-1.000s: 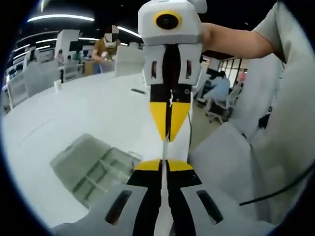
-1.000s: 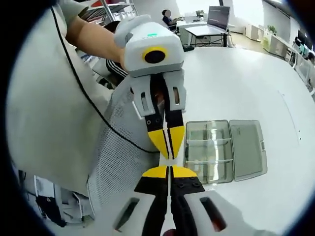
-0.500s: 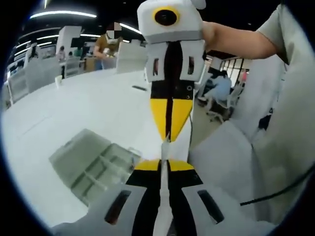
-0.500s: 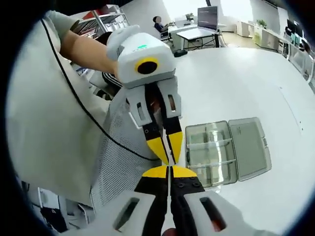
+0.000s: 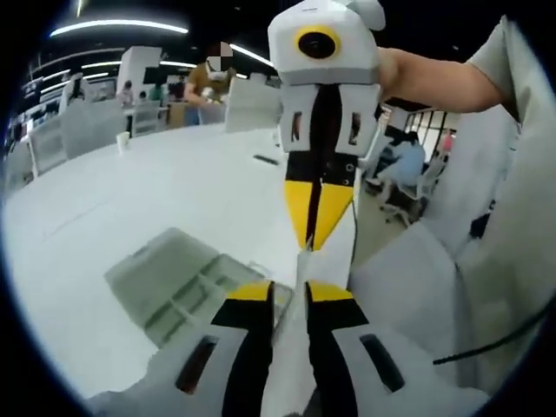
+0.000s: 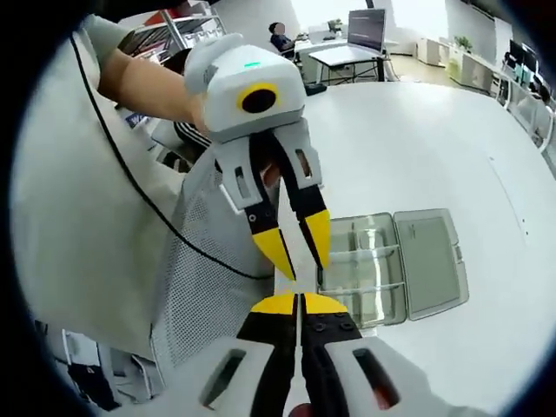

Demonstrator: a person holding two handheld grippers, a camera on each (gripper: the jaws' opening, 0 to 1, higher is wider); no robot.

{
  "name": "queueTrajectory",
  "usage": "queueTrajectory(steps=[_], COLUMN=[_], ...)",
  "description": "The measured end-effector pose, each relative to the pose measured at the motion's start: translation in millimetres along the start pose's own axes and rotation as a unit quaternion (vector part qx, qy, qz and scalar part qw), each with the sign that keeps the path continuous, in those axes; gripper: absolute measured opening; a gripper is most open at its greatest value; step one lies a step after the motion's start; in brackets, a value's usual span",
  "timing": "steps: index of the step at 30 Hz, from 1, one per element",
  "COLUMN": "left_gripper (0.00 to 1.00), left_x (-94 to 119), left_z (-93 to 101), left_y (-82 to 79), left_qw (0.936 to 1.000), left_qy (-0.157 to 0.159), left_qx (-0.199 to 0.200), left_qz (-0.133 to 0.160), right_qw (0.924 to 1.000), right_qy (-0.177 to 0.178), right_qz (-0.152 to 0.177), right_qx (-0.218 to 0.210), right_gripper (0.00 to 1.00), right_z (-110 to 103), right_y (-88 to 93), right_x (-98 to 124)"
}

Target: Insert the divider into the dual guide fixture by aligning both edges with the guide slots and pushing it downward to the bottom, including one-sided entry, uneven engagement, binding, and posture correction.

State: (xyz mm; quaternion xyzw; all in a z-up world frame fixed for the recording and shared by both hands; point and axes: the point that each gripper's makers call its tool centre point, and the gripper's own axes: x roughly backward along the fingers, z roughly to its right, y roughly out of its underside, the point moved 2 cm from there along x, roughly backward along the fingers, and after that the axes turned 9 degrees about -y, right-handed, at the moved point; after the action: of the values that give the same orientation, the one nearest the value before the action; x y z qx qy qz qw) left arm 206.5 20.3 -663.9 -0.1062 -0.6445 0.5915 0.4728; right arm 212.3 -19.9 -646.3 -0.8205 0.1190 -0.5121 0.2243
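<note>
Jaws: right gripper (image 6: 300, 300) clamped on the thin white divider (image 5: 294, 300); left gripper (image 6: 295, 252) parted around it. Box (image 6: 391, 269) on table (image 6: 452, 139), well below. Step: pre-insertion handover. Next: carry down, align slots.

Thin white divider (image 5: 291, 334) edge-on, raised above clear open compartment fixture (image 6: 395, 268) on white table

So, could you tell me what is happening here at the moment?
A person holds a thin white divider in the air between two handheld grippers. The right gripper pinches one end; the left gripper has its jaws parted around the other. The clear compartment box lies open on the white table below, divider not yet inserted.
</note>
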Motion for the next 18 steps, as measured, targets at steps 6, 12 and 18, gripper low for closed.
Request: queueTrajectory(steps=[6, 12, 18], left_gripper=[0.19, 0.27, 0.30], left_x=[6, 13, 21], left_z=[-3.7, -8.2, -12.3], left_y=[-1.3, 0.0, 5.2], left_qw=[0.9999, 0.9993, 0.9983], left_qy=[-0.015, -0.035, -0.054], left_qx=[0.001, 0.006, 0.017], left_qz=[0.008, 0.012, 0.014], right_qw=[0.9999, 0.9997, 0.9994], right_qy=[0.009, 0.018, 0.024], right_qz=[-0.007, -0.014, -0.026], right_qx=[0.000, -0.004, 0.001], right_gripper=[0.00, 0.00, 0.00], right_z=[9, 20, 28], right_y=[-0.7, -1.8, -4.2], right_x=[1, 1, -1])
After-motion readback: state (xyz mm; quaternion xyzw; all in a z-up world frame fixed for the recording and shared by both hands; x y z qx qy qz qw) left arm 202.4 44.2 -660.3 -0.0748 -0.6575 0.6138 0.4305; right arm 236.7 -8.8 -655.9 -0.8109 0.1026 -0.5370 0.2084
